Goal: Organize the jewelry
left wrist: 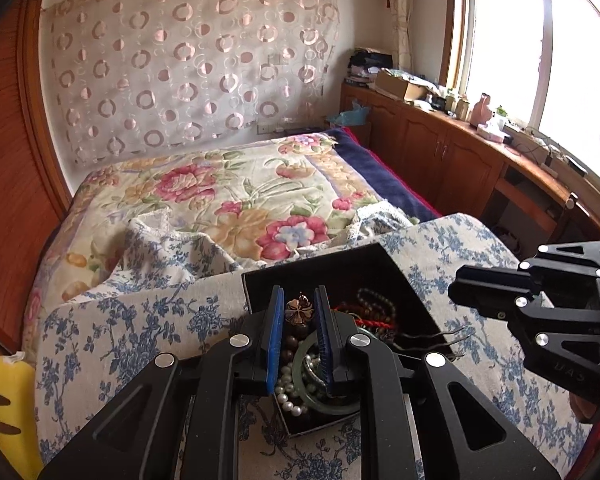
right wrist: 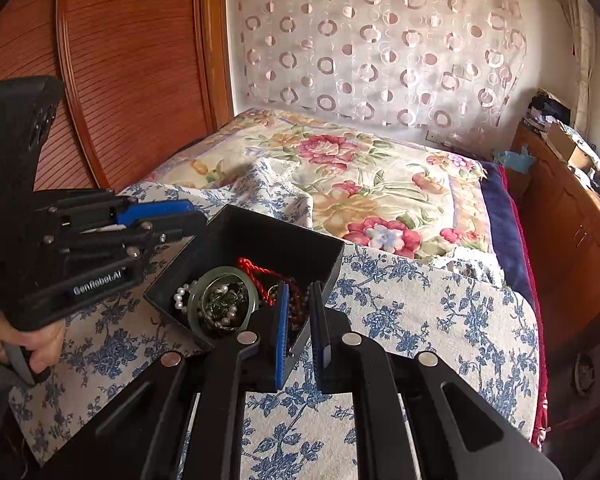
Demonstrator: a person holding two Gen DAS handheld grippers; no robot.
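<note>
A black jewelry box (left wrist: 352,264) sits on a blue-flowered cloth (left wrist: 132,320). It holds a green bangle (left wrist: 332,404), white pearls (left wrist: 288,396), dark brown beads (left wrist: 292,344), a red cord (left wrist: 372,322) and a hairpin (left wrist: 432,340). My left gripper (left wrist: 298,300) is shut on a rose-gold flower-shaped piece (left wrist: 299,310) above the box. In the right wrist view the box (right wrist: 260,240) shows the bangle (right wrist: 224,300) and the red cord (right wrist: 256,270). My right gripper (right wrist: 300,300) hangs over the box's near right corner, jaws slightly apart and empty.
The cloth covers a raised surface at the foot of a bed with a floral blanket (left wrist: 228,188). A wooden cabinet (left wrist: 460,148) with clutter runs under the window at right. A wooden wardrobe (right wrist: 132,72) stands at left. A yellow object (left wrist: 8,396) lies at lower left.
</note>
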